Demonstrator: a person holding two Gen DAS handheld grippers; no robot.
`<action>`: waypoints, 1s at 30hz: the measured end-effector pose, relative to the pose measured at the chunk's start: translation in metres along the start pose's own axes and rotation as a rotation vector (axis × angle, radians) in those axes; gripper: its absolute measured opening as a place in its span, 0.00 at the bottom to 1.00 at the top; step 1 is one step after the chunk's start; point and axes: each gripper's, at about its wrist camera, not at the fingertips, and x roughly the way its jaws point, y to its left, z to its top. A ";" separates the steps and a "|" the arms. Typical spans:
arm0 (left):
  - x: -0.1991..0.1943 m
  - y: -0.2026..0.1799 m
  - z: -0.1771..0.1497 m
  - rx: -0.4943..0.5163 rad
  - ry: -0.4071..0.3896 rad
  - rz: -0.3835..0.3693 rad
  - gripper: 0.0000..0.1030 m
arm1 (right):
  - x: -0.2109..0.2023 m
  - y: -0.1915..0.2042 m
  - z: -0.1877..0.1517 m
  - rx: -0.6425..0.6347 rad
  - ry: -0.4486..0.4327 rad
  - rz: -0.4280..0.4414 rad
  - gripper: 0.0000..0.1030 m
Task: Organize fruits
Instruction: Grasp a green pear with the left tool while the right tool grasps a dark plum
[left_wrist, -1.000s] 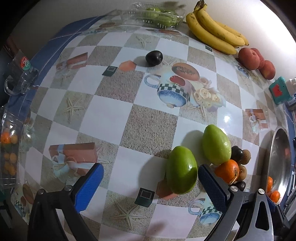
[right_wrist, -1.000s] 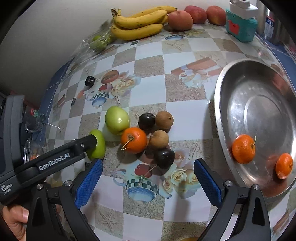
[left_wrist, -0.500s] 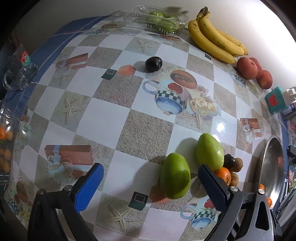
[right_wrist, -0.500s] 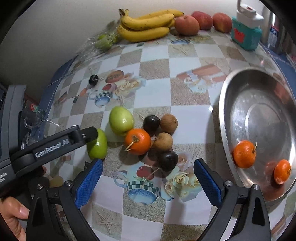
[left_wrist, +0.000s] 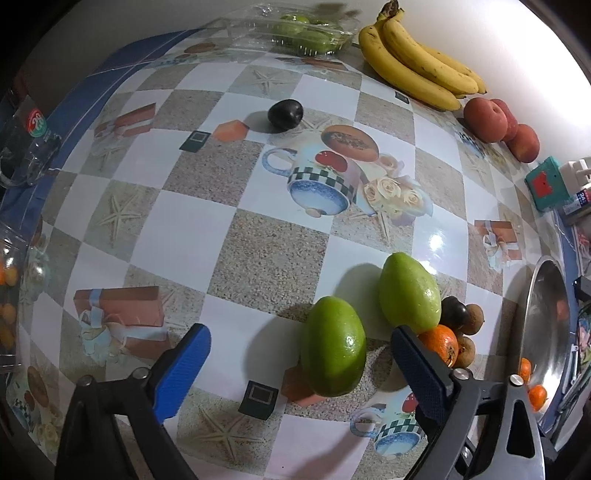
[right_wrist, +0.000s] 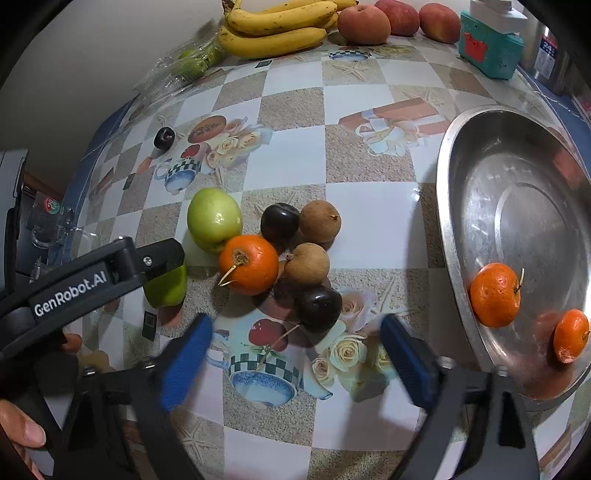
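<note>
Lying on the chequered worktop (left_wrist: 258, 254) between the released left gripper (left_wrist: 301, 363) fingers, the smooth oval green mango (left_wrist: 333, 347) looks firm, slippery; grip its middle. Right gripper (right_wrist: 295, 354) fingers spread, empty.

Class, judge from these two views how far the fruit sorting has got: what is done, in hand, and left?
Done: two oranges lie in the metal bowl. In hand: nothing; the left gripper and right gripper are both open and empty, the left one nearest a green mango. Left: the second mango, one orange on the table, the dark plums and brown fruits.
</note>
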 end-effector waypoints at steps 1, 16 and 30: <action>0.001 0.000 0.000 0.000 0.002 -0.004 0.89 | 0.001 -0.001 0.000 -0.002 -0.001 -0.001 0.76; 0.006 -0.011 0.000 0.013 0.038 -0.056 0.44 | 0.003 -0.006 0.002 0.016 -0.015 -0.009 0.39; 0.002 -0.009 0.001 0.003 0.035 -0.072 0.38 | 0.001 -0.011 0.001 0.057 -0.016 -0.014 0.26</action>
